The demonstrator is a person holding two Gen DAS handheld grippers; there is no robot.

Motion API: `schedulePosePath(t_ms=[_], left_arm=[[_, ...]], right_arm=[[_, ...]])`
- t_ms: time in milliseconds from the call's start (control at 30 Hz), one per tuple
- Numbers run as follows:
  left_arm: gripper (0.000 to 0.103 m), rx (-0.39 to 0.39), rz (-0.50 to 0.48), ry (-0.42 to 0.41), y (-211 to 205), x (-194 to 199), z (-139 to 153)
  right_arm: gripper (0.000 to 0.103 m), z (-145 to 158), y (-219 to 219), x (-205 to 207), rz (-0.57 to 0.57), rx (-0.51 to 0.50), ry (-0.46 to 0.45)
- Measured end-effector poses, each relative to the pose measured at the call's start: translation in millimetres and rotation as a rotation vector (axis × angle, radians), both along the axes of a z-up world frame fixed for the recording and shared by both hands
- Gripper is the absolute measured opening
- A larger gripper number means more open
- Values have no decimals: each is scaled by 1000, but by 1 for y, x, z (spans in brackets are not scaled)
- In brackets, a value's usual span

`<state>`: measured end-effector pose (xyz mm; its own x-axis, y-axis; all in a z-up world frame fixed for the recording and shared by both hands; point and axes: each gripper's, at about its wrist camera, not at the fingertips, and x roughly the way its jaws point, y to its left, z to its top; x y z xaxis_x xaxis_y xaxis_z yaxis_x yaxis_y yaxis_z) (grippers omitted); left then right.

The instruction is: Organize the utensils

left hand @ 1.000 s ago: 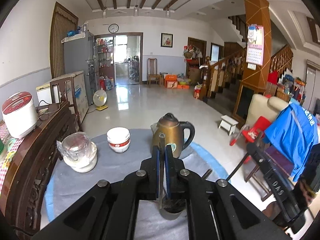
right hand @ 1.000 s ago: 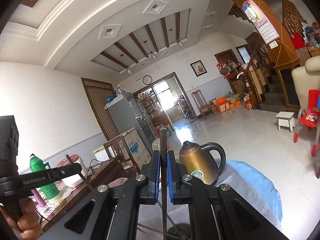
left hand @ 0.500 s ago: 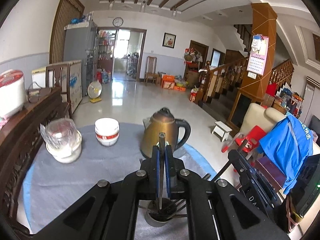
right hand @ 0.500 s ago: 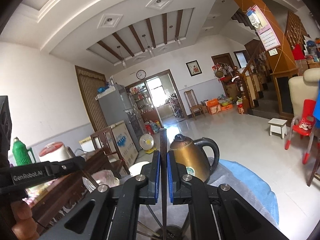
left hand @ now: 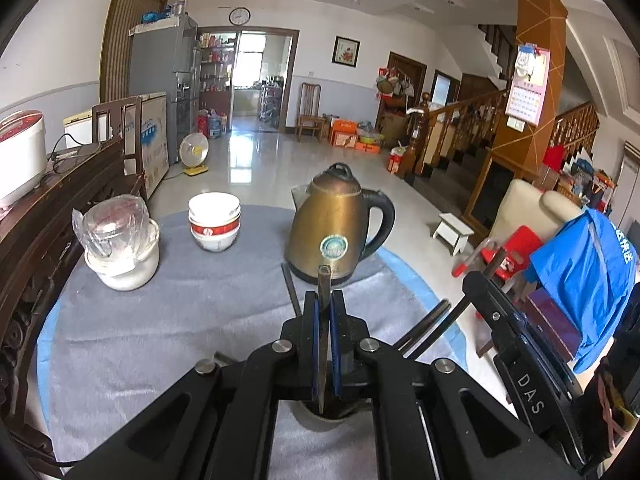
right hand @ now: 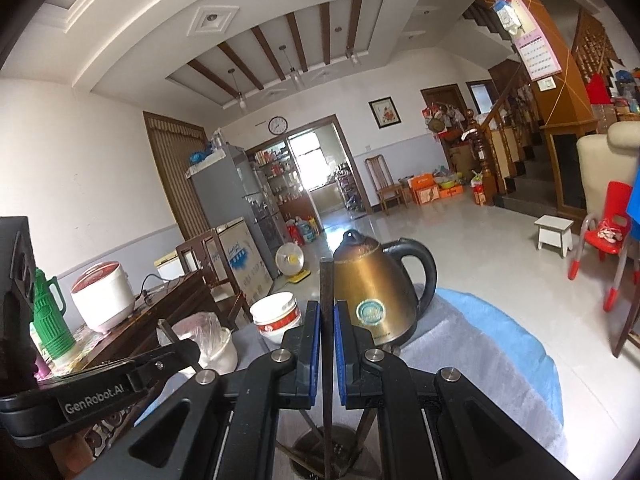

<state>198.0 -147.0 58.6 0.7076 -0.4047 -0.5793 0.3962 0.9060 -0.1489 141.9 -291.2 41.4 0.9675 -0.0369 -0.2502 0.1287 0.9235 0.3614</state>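
My left gripper (left hand: 324,304) is shut on a dark chopstick (left hand: 324,280) held upright, its lower end reaching into the metal utensil holder (left hand: 316,420) just under the jaws. Several other chopsticks (left hand: 424,328) lean out of that holder. My right gripper (right hand: 327,312) is shut on a second dark chopstick (right hand: 326,280), which runs down to the holder (right hand: 308,456) below it. In the left wrist view the right gripper's body (left hand: 520,364) stands close on the right; in the right wrist view the left gripper's body (right hand: 120,380) shows on the left.
A brass kettle (left hand: 336,228) stands just beyond the holder on the grey table cloth (left hand: 160,320). Stacked bowls (left hand: 214,220) and a bag-covered white jar (left hand: 120,248) sit at the far left. A dark wooden sideboard (left hand: 36,240) with a rice cooker (left hand: 16,152) borders the table's left side.
Both grippers have come down towards the table, still shut on their chopsticks. The holder now lies right under the jaws, and the kettle looks closer and higher in both views.
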Motion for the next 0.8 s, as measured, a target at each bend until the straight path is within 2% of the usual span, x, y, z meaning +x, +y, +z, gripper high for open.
schedulePosePath(t_ms=[400,800], left_arm=[[6,39,-12,71,11,-8,-16],[9,70,-31,95,25,-25,-23]], right_arm=[[10,-12,5,-10,50,8,62],[11,-14,17,-25,75,9,76]])
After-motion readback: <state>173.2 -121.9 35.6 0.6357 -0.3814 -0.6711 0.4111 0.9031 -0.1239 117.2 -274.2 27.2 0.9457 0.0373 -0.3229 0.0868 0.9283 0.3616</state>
